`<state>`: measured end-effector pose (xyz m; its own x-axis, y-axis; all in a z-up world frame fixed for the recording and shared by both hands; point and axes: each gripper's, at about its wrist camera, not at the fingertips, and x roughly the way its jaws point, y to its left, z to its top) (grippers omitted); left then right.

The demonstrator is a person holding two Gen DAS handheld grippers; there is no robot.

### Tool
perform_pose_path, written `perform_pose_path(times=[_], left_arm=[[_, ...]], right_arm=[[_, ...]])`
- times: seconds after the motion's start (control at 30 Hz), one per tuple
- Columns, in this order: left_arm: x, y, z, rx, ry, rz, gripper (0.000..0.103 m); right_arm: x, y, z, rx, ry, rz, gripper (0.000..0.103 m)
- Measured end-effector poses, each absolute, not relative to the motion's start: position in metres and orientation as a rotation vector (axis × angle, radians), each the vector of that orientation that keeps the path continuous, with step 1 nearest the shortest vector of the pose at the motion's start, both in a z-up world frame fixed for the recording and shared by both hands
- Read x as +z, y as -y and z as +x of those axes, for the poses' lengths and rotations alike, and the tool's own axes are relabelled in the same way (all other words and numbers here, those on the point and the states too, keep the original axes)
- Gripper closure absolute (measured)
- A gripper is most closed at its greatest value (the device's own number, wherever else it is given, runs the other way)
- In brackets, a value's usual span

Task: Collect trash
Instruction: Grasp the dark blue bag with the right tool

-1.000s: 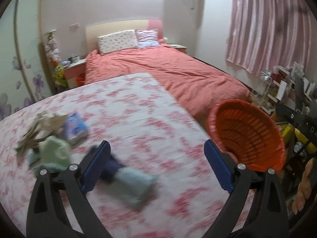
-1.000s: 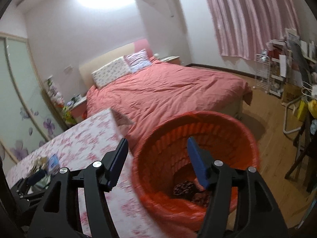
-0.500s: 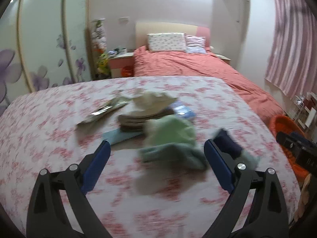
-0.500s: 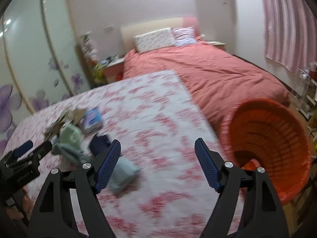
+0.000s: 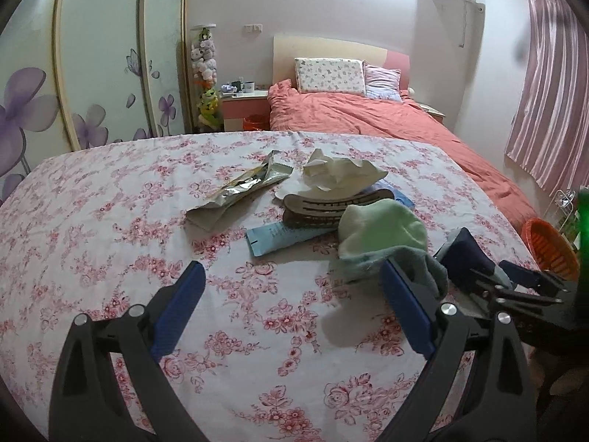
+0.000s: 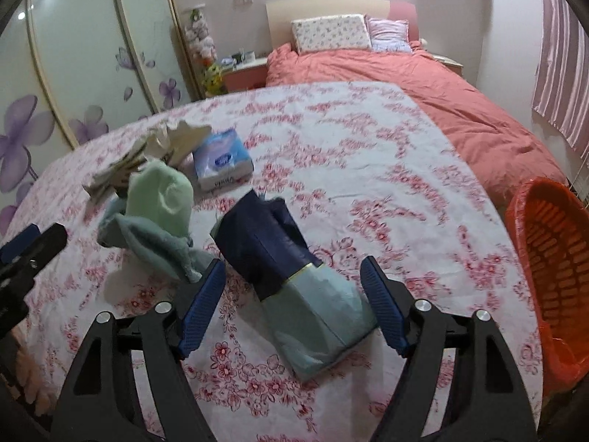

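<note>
On the floral tablecloth (image 6: 368, 154), everything is placed relative to the tissue pack (image 6: 224, 158). The crumpled paper (image 6: 176, 136) lies just left of it. The socks (image 6: 158, 202) lie nearer and left. The folded pouch (image 6: 291, 272) lies nearer and right. The laundry basket (image 6: 548, 258) stands far right, off the table edge. The bed (image 6: 423, 84) lies behind.

We see a soft cotton tablecloth (image 5: 110, 221) with pink flowers. The wrapper (image 5: 239, 191) is shiny foil, all crinkled. The tissue (image 5: 342, 173) is thin, crumpled paper. The green sock (image 5: 383, 232) looks fuzzy. The pack (image 6: 294, 276) is smooth plastic film. The orange basket (image 6: 548, 258) is hard, glossy plastic. The pads (image 6: 202, 305) are bumpy blue rubber.
</note>
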<state>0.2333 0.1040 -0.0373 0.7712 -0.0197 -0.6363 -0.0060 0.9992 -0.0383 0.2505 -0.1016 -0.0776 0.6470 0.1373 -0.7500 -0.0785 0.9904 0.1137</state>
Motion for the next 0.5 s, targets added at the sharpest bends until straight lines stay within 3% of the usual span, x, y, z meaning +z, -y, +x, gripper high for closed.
perform_pose_path(times=[0.07, 0.17, 0.27, 0.33, 0.5], left_arm=[[-0.039, -0.102, 0.235, -0.015, -0.694, -0.038, 0.01], [-0.041, -0.096, 0.237, -0.032, -0.701, -0.035, 0.01], [-0.042, -0.084, 0.239, -0.057, -0.704, -0.022, 0.01], [-0.042, -0.077, 0.241, -0.072, -0.705, -0.016, 0.01], [-0.04, -0.052, 0.252, -0.099, -0.714, -0.006, 0.01]], right_arm=[[-0.079, 0.102, 0.253, 0.129, -0.877, 0.078, 0.047], [-0.079, 0.104, 0.25, 0.125, -0.873, 0.082, 0.055], [-0.078, 0.109, 0.247, 0.102, -0.863, 0.089, 0.058], [-0.076, 0.116, 0.248, 0.068, -0.854, 0.1, 0.066], [-0.075, 0.135, 0.245, -0.017, -0.841, 0.116, 0.068]])
